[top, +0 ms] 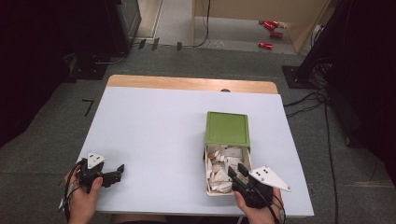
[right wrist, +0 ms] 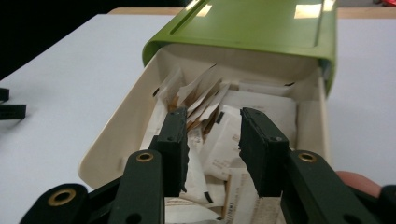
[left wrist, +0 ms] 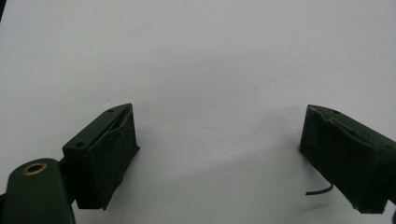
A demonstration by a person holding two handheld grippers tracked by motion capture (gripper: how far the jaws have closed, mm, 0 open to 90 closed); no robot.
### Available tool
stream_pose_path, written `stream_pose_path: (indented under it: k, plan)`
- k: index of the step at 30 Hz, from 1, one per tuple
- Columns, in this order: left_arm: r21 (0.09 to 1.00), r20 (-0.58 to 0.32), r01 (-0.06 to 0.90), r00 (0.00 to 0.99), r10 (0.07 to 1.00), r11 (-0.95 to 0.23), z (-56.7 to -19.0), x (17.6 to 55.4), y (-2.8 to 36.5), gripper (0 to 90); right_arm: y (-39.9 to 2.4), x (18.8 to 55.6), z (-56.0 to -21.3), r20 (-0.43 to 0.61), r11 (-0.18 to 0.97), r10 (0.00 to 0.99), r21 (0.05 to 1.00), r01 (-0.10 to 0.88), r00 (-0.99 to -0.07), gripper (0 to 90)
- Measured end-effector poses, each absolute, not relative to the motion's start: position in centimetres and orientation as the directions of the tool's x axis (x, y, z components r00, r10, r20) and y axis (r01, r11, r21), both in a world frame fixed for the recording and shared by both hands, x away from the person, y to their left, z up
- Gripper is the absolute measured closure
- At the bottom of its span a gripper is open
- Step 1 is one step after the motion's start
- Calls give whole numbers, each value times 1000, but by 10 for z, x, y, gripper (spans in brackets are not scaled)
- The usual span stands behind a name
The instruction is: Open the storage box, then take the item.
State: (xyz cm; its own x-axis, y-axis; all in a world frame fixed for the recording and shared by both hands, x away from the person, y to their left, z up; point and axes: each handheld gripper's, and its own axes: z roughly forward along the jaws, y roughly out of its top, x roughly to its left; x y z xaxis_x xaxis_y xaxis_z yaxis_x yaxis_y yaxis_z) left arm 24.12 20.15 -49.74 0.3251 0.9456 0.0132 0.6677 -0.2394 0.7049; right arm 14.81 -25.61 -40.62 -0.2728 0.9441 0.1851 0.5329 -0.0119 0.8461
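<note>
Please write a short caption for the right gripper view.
Right gripper, jaws apart, above paper packets in half-open box.

High view: overhead, facing forward over the white table [top: 154, 140]. Gripper views: low, close along their jaws; right one shares the green-lidded box [right wrist: 243, 28].

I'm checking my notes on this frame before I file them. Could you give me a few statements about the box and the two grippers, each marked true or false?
1. The green lid is slid partly back, baring paper packets in the cream box. True.
2. The right gripper is clamped on a packet. False: its jaws stand apart over the packets, gripping nothing.
3. The left gripper is open over bare white table. True.
4. The left gripper holds the lid. False: it is far left of the box.
</note>
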Motion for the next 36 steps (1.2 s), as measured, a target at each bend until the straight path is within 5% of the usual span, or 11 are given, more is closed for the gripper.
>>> stream_pose_path:
  k: [10,16,19,36]
  plan:
    - [705,14,668,326,945,-240,-497,241,202,112,-239,158,-426,207,11,937,788,615,-282,625]
    - [704,15,668,327,945,-242,-497,241,202,112,-233,161,-435,208,1,946,766,643,-249,719]
    - [704,14,668,326,945,-241,-497,241,202,112,-235,159,-436,216,-19,947,774,633,-236,900]
    - [704,15,668,326,945,-242,-497,241,201,112,-239,156,-415,229,-29,930,826,564,-287,900]
